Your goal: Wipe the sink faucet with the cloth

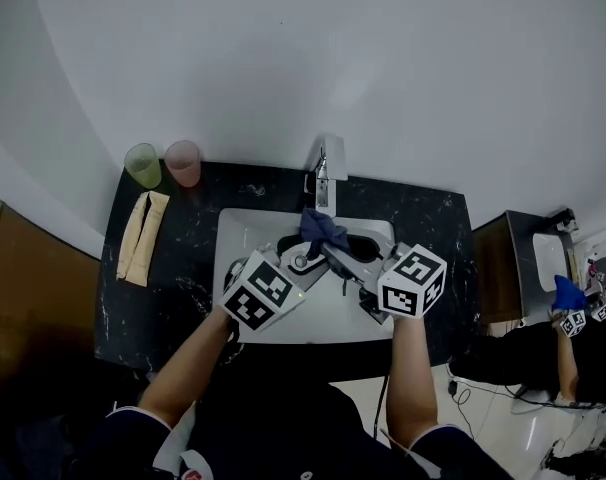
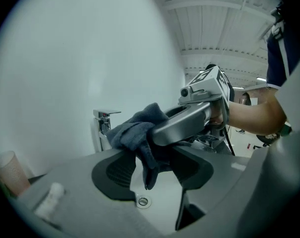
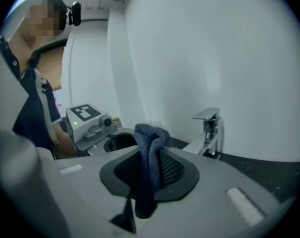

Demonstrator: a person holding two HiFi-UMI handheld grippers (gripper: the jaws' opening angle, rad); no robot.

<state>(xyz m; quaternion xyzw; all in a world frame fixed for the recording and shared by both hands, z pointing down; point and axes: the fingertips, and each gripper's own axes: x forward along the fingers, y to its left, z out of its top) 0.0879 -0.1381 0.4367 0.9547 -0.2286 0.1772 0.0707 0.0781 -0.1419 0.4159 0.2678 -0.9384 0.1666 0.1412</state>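
Observation:
A dark blue cloth (image 1: 322, 228) hangs over the white sink basin (image 1: 241, 230), just in front of the chrome faucet (image 1: 322, 173). My right gripper (image 1: 328, 244) reaches in from the right and is shut on the cloth (image 3: 149, 157), which bunches above its jaws and trails below them. The faucet (image 3: 210, 131) stands to the right, beyond the cloth. My left gripper (image 1: 301, 260) sits close by on the left, open. In its view the cloth (image 2: 135, 133) dangles between its wide-apart jaws without being pressed, and the faucet (image 2: 102, 127) is behind on the left.
A black marble counter (image 1: 173, 293) surrounds the basin. A green cup (image 1: 142, 165) and a pink cup (image 1: 183, 162) stand at its back left, with a folded beige towel (image 1: 143, 236) in front of them. The drain (image 2: 143, 201) lies below the cloth. A white wall rises behind.

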